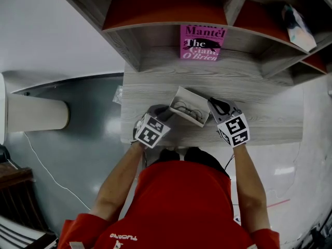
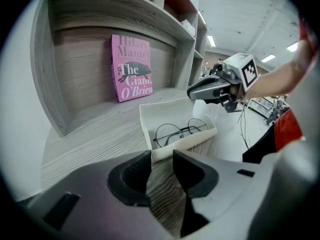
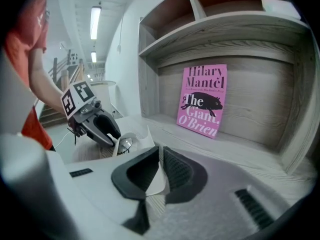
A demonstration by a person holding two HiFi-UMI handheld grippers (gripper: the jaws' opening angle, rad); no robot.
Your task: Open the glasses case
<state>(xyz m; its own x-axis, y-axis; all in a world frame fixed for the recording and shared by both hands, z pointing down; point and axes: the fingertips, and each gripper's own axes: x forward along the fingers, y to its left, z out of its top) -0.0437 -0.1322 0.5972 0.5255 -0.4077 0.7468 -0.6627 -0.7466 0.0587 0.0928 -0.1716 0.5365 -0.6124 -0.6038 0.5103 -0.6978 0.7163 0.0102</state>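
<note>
A white glasses case (image 1: 182, 95) lies open on the wooden desk (image 1: 259, 87), with thin round-rimmed glasses (image 1: 188, 110) inside. In the left gripper view the glasses (image 2: 180, 132) rest in the case's tray (image 2: 170, 113). My left gripper (image 2: 162, 156) is shut on the tray's near corner, at the case's left end (image 1: 166, 110). My right gripper (image 3: 161, 156) is shut on the thin white lid flap (image 3: 156, 179), at the case's right end (image 1: 211, 104). Each gripper shows in the other's view: the right gripper (image 2: 192, 91), the left gripper (image 3: 117, 136).
A pink book (image 1: 202, 42) stands against the back of the shelf alcove. Shelf walls rise left and right of the desk, with a compartment above. A pale packet (image 1: 298, 25) lies on the upper right shelf. A cream cylinder (image 1: 36, 115) sits off the desk's left side.
</note>
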